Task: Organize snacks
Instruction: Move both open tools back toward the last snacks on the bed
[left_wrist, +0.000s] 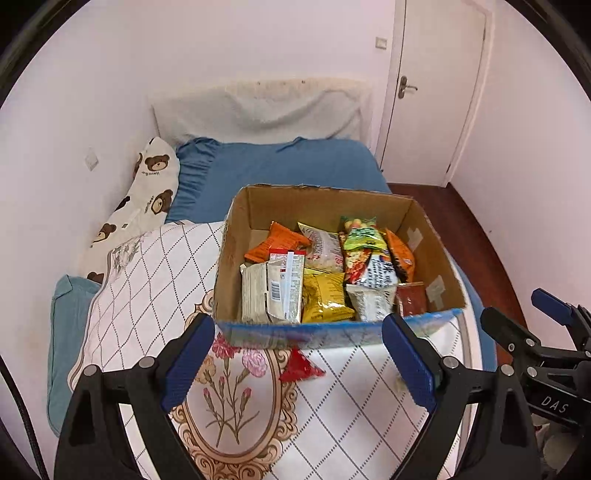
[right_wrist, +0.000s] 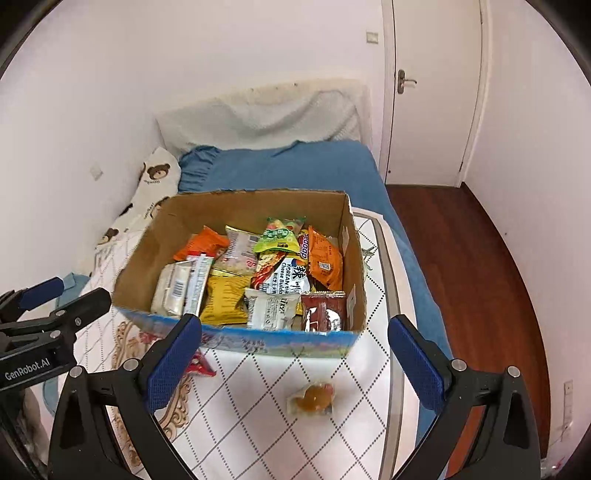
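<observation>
White walls and a closed white door (right_wrist: 432, 92) frame a narrow bedroom, where a bed with a blue sheet (left_wrist: 295, 162) carries a white quilted cover printed with a diamond grid and carnations (left_wrist: 147, 266), and on that cover sits an open brown cardboard box with a blue printed front edge (right_wrist: 159, 221). Most of the snacks already lie inside the box: orange, yellow, green and silver packets packed side by side, with a dark red pouch in its near right corner. Two items are still outside on the cover: a small red triangular packet (left_wrist: 300, 367) just in front of the box's near wall, and a small clear-wrapped amber sweet (right_wrist: 313, 398) lying a little further out, apart from the box. The left gripper (left_wrist: 297, 363) hangs above the cover with its blue-padded jaws spread wide and nothing between them, the red packet lying below the gap. The right gripper (right_wrist: 294, 363) is likewise wide open and empty, its gap lined up over the amber sweet. By my reading the sorting is nearly done and the step in hand is collecting the last strays. The next move probably calls for lowering either tool until its pads bracket its item, closing gently on the thin wrapper without snagging the soft cover, then lifting over the box wall and letting go inside.
</observation>
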